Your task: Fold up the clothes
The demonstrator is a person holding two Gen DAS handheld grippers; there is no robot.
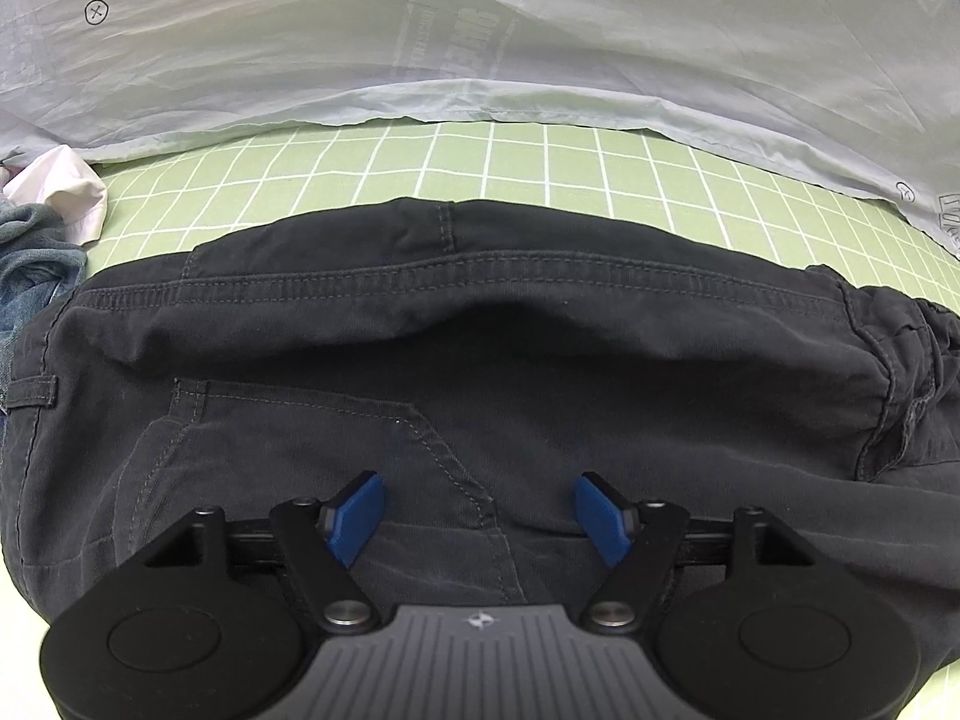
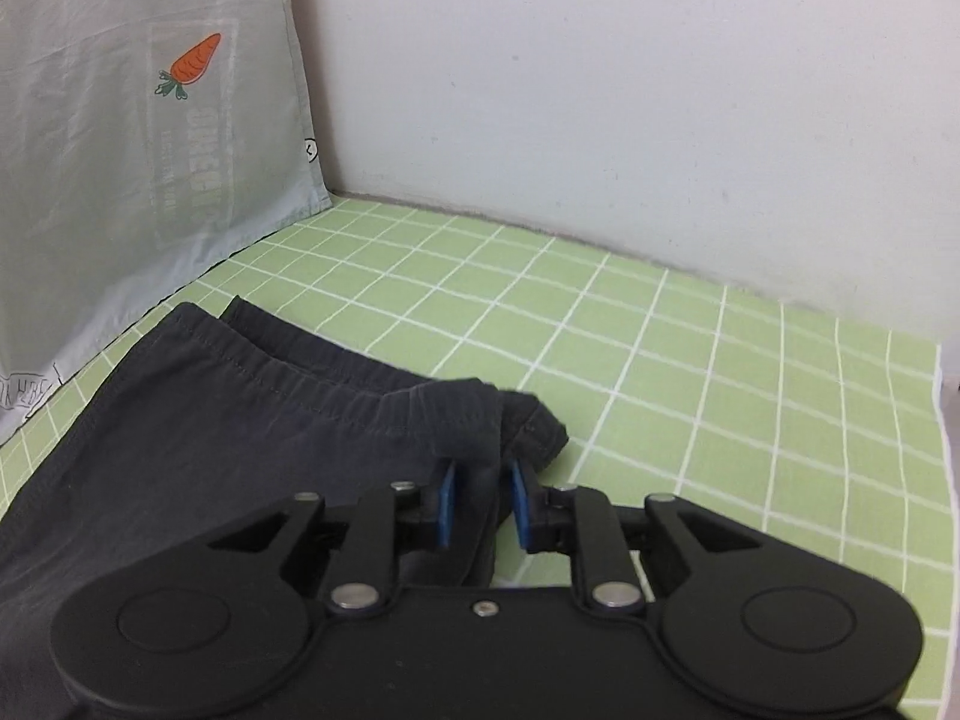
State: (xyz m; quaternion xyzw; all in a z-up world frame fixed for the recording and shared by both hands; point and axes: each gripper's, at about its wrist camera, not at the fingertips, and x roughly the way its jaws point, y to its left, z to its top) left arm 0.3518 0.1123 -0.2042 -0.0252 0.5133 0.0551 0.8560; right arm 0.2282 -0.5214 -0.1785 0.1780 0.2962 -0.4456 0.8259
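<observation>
Looking down the left gripper (image 1: pixel 480 516), fingers spread wide over dark trousers (image 1: pixel 480 360) lying on the green checked sheet (image 1: pixel 510 162), gripping nothing. Right gripper (image 2: pixel 483 501) pads sit slightly apart around the waistband corner (image 2: pixel 480 420); loose like that, it might slip out.
</observation>
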